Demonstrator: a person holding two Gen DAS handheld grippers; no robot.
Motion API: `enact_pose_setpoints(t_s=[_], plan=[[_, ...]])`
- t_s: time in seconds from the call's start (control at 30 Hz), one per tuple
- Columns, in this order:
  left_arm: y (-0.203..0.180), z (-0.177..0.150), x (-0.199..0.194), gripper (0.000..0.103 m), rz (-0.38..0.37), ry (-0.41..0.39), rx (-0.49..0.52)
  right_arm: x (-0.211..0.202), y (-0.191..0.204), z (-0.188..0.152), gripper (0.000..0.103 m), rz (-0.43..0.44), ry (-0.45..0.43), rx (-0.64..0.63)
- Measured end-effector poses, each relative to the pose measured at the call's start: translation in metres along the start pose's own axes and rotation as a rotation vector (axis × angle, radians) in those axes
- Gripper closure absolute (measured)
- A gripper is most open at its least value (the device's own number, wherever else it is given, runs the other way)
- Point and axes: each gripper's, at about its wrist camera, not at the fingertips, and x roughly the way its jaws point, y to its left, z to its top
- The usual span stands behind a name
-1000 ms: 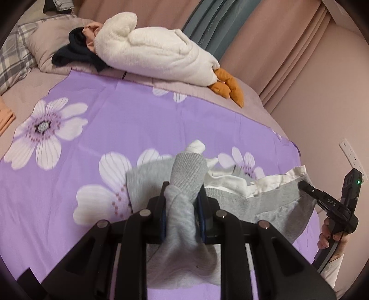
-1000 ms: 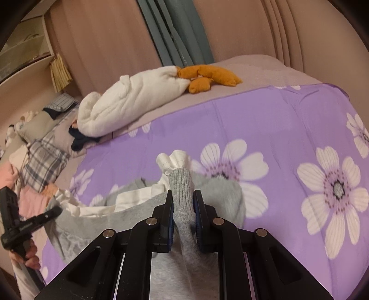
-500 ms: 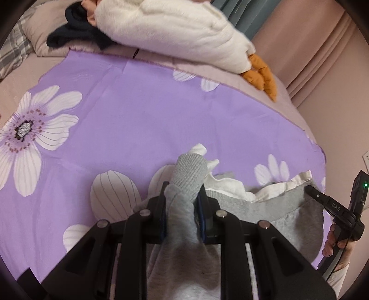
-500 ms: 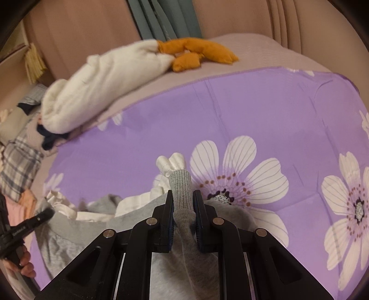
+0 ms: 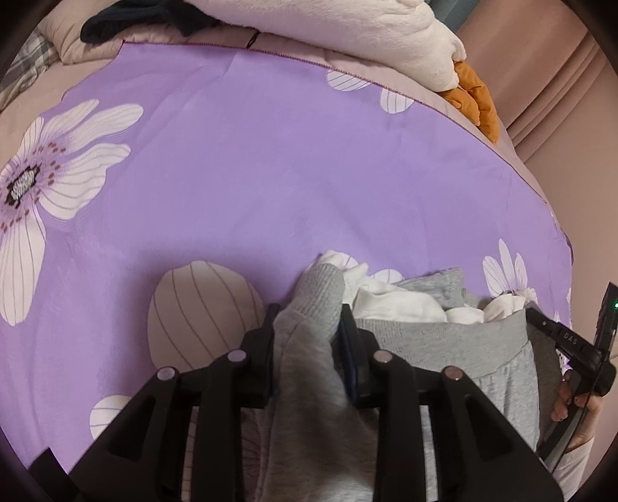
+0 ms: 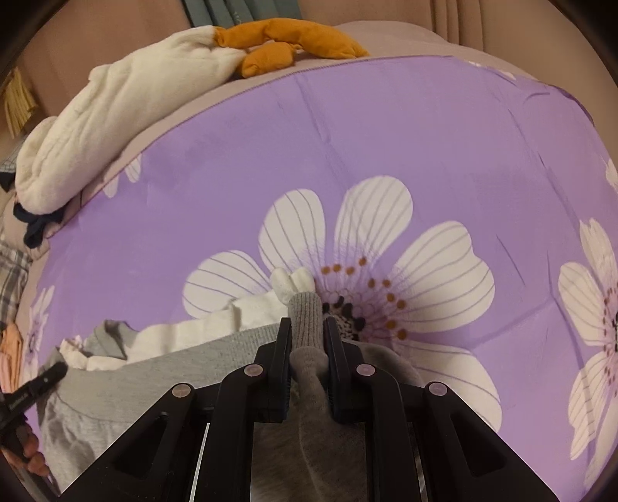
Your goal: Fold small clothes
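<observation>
Left tool (image 5: 307,328) has a grey ribbed sleeve cuff (image 5: 320,293) of the grey sweatshirt (image 5: 444,347) lying between its jaws; they have just been opening, and from this view I cannot tell whether the pads are pressing on the cloth. Right tool (image 6: 307,340) is clamped tight on the other grey cuff (image 6: 305,316), with a white frilled edge (image 6: 291,282) poking out past the tip. Both cuffs are low over the bed, close to the purple flowered sheet (image 5: 251,173). Between the two tools the sweatshirt lies bunched on the sheet, its ribbed hem band stretched across and white lining (image 5: 398,305) showing above it. In the left wrist view the right tool's black handle and the hand (image 5: 575,397) that grips it show at the right edge. In the right wrist view the cuff hangs over a large white flower (image 6: 367,270) printed on the sheet. Farther back, at the far edge of the sheet, lies a cream plush toy (image 6: 116,116) with orange feet (image 6: 293,38), with a dark garment (image 5: 146,19) beside it.
</observation>
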Motion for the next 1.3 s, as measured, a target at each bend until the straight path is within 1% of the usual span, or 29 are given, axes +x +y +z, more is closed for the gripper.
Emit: enact_pose_setpoints(t_s=[0.1,0.3,0.43,0.57,0.63,0.73,0.77,0.8,0.83,0.87,0.9,0.93,0.97,1.0,1.03,1.1,1.2,1.27,1.3], plan=[[0.003,-0.001,0.003,0.071,-0.008,0.002,-0.017,0.003,-0.005,-0.002,0.088,-0.001,0.002,0.007],[-0.001,-0.005,0.006,0.069,0.018,-0.014,-0.001,0.003,-0.007,-0.002,0.088,-0.009,0.005,0.006],[0.001,-0.005,0.009,0.067,0.017,-0.019,-0.013,0.006,-0.008,0.000,0.088,-0.007,0.005,0.009],[-0.003,-0.007,0.009,0.064,0.039,-0.036,-0.011,0.009,-0.009,0.000,0.088,-0.007,0.001,0.016],[-0.004,-0.007,0.010,0.062,0.043,-0.040,-0.029,0.009,-0.011,-0.001,0.088,-0.003,-0.001,0.019],[-0.004,-0.006,0.006,0.055,0.055,-0.037,-0.070,0.008,-0.012,-0.002,0.087,0.009,-0.004,0.022],[-0.004,-0.006,0.004,0.047,0.054,-0.033,-0.082,0.008,-0.014,-0.002,0.087,0.014,-0.004,0.023],[-0.004,-0.006,-0.001,0.036,0.048,-0.028,-0.094,0.007,-0.014,-0.002,0.085,0.018,-0.003,0.024],[-0.005,-0.007,-0.004,0.033,0.046,-0.023,-0.096,0.005,-0.014,-0.002,0.081,0.024,-0.001,0.024],[-0.006,-0.008,-0.010,0.030,0.042,-0.024,-0.097,0.002,-0.015,-0.003,0.075,0.024,0.000,0.020],[-0.006,-0.010,-0.018,0.030,0.035,-0.034,-0.094,-0.001,-0.014,-0.004,0.070,0.020,0.001,0.016],[-0.007,-0.012,-0.029,0.029,0.030,-0.052,-0.088,-0.005,-0.013,-0.005,0.056,0.013,-0.002,0.007],[-0.008,-0.013,-0.036,0.026,0.030,-0.064,-0.086,-0.011,-0.011,-0.007,0.043,-0.005,-0.012,-0.004],[-0.009,-0.016,-0.050,0.020,0.028,-0.089,-0.086,-0.016,-0.010,-0.009,0.039,-0.017,-0.022,-0.011],[-0.010,-0.019,-0.058,0.017,0.025,-0.104,-0.087,-0.025,-0.008,-0.012,0.034,-0.025,-0.040,-0.025],[-0.011,-0.026,-0.081,0.011,0.009,-0.136,-0.086,-0.039,-0.003,-0.017,0.032,-0.017,-0.061,-0.047],[-0.014,-0.039,-0.106,0.007,-0.016,-0.161,-0.083,-0.070,-0.001,-0.027,0.027,0.025,-0.102,-0.057],[-0.016,-0.052,-0.119,0.007,-0.020,-0.173,-0.080,-0.092,-0.001,-0.036,0.013,0.057,-0.136,-0.044],[-0.016,-0.057,-0.122,0.007,-0.021,-0.172,-0.080,-0.101,-0.002,-0.041,0.010,0.068,-0.150,-0.038]])
